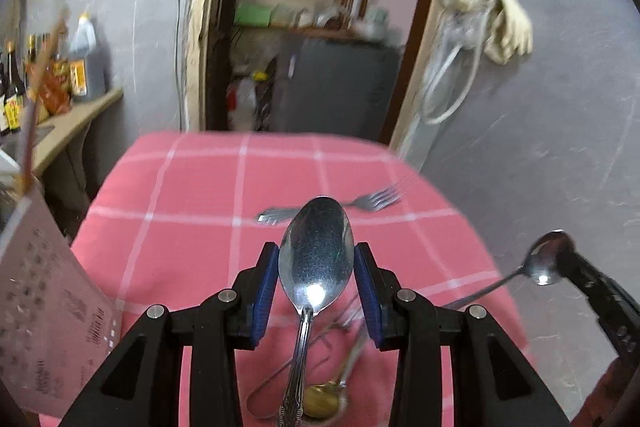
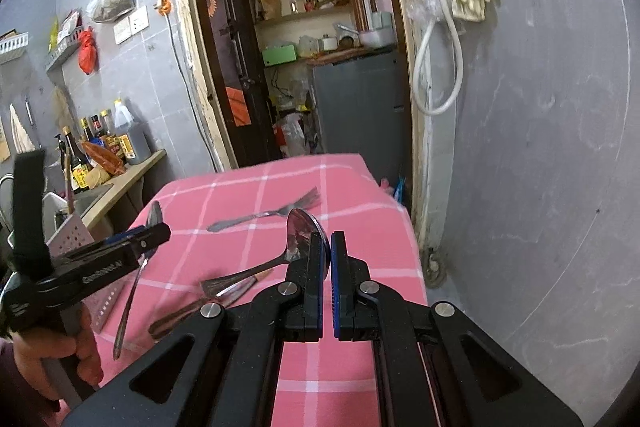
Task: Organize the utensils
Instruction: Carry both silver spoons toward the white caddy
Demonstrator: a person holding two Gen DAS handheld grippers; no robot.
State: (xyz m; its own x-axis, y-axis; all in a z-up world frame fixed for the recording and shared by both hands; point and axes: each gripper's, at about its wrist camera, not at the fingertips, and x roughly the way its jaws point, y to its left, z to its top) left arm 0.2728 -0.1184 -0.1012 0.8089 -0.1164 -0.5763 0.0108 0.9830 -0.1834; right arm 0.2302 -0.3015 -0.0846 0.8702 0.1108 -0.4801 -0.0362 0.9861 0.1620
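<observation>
Two spoons are up off the table (image 1: 192, 187): your left gripper (image 1: 316, 291) pinches one spoon (image 1: 316, 251) by its bowl, your right gripper (image 2: 330, 267) another (image 2: 298, 237). One fork (image 2: 264, 213) lies near the far edge.

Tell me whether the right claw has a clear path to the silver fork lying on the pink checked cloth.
Probably not yet: the right claw is shut on a steel spoon, though nothing blocks the silver fork.

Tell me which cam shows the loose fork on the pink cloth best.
Right wrist view: the fork lies in full, sharp, handle to tines, on the pink checked cloth. In the left wrist view the fork is blurred, and the spoon held in the left tool covers its middle.
</observation>
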